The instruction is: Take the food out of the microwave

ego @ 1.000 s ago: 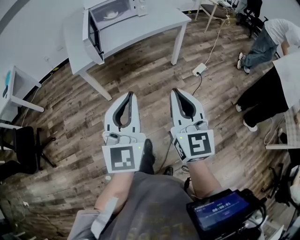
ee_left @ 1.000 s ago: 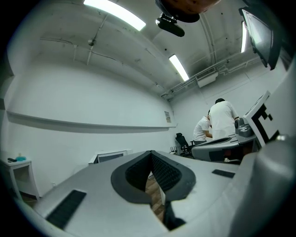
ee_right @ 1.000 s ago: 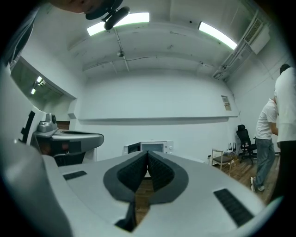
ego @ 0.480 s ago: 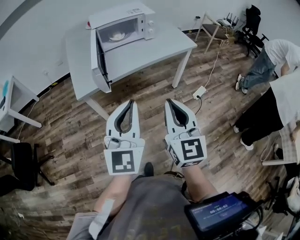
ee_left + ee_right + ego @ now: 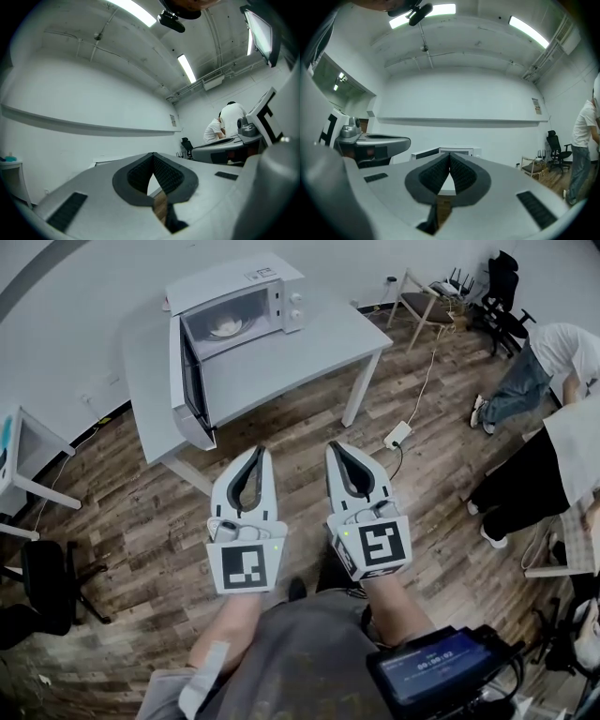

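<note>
head view: both grippers held out level, well short of the open microwave

my left gripper (image 5: 260, 452) and right gripper (image 5: 335, 447) sit side by side above the wood floor (image 5: 441, 427), forearms reaching straight forward, marker cubes facing back at me, noses aimed at the white table (image 5: 319, 334). in the left gripper view and the right gripper view alike, the jaws are pressed together at the tips with nothing between them. the microwave (image 5: 246, 282) stands on that table with its door (image 5: 190, 390) swung wide to the left, and the food (image 5: 226, 328) sits pale on the cavity floor inside, well apart from both grippers.
</note>
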`<act>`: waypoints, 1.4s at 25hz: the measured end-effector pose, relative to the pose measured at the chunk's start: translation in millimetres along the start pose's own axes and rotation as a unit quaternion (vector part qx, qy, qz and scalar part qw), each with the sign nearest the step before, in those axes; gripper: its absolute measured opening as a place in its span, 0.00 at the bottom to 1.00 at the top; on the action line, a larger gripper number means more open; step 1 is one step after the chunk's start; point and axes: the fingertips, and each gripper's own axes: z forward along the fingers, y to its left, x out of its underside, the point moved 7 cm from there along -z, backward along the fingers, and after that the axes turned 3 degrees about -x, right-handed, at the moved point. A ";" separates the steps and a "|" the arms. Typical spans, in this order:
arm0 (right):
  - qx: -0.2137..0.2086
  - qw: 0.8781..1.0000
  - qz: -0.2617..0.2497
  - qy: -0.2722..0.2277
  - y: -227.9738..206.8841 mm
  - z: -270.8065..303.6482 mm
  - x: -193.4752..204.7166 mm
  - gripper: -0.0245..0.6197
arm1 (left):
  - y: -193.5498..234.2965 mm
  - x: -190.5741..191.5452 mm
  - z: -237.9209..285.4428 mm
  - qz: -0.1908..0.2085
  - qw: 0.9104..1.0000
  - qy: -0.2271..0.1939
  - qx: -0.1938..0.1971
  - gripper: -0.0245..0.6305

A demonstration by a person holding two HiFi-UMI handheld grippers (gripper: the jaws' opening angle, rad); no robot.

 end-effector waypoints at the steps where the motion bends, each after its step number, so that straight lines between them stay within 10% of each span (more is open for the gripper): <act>1: -0.002 1.000 0.003 0.001 -4.6 4.3 3.2 0.05 | -0.2 2.6 5.4 0.000 1.000 0.003 -0.002 0.05; 35: -0.135 0.990 0.046 0.002 -166.8 189.8 25.0 0.05 | -4.0 15.7 216.2 0.067 0.990 0.044 -0.114 0.05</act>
